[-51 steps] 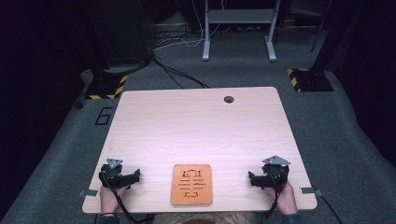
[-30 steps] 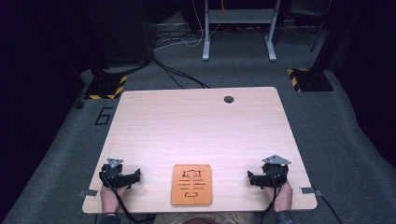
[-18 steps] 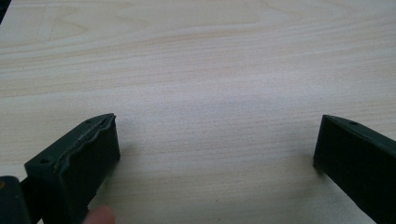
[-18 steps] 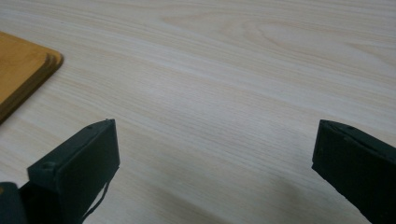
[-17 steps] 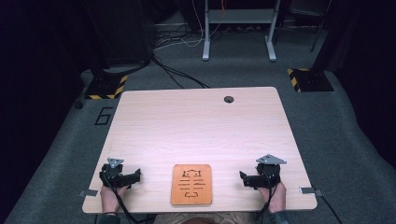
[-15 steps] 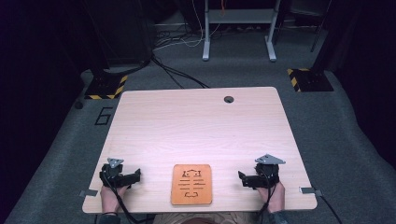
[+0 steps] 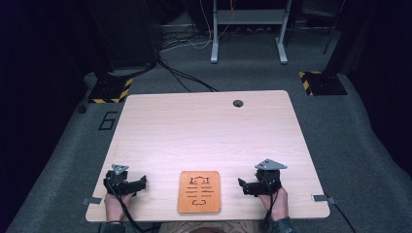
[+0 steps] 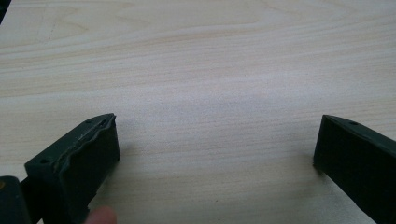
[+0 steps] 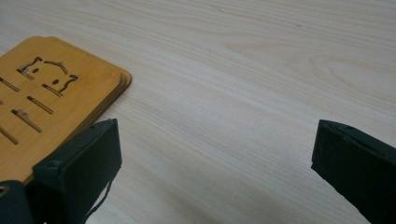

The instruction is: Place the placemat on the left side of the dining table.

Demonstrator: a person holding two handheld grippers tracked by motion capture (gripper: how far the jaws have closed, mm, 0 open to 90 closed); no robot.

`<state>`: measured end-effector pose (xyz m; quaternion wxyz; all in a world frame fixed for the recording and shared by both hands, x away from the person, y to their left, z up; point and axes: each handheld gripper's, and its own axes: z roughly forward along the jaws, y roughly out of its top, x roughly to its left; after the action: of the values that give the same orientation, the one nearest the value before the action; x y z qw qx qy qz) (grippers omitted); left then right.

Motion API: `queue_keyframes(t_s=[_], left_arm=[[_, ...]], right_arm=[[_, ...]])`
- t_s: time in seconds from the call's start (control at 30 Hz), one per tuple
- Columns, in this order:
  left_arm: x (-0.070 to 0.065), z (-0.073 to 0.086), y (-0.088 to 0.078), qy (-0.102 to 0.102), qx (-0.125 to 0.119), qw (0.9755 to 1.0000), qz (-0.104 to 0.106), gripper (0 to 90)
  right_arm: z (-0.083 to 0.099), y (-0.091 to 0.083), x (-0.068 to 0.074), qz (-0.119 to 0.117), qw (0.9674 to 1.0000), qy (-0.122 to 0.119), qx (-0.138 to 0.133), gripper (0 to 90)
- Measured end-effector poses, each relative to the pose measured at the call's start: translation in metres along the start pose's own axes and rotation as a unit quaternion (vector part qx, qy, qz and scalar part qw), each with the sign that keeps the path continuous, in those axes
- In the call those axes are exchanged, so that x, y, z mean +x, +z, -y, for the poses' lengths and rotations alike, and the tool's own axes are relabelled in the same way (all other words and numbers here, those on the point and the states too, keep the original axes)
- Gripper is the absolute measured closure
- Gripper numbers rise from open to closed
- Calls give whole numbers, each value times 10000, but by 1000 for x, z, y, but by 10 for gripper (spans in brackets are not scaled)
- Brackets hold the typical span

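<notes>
Wooden board (image 7: 199, 191) with cut-out slots lies flat on the worktop (image 7: 204, 131), at 6 o'clock near the front edge. Left hand-held gripper (image 7: 141, 183) at 8 o'clock of the worktop, just off the board's left side, jaws spread wide over bare wood in the left gripper view, holding nothing. Right hand-held gripper (image 7: 241, 185) at 4 o'clock, jaws likewise wide apart and empty, aimed toward the board; in the right gripper view its near jaw stands just beside the board's corner (image 9: 56, 102). Contact there uncertain.
</notes>
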<state>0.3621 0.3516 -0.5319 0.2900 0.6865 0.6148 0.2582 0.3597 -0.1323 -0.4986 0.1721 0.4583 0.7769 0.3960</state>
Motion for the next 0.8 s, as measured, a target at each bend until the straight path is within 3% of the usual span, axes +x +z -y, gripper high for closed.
queue_keyframes(t_s=[0.8], left_arm=[[0, 0, 0, -11, -2, 10000, -5, 1]], right_arm=[[-22, 13, 34, -580, 9980, -263, 8, 13]])
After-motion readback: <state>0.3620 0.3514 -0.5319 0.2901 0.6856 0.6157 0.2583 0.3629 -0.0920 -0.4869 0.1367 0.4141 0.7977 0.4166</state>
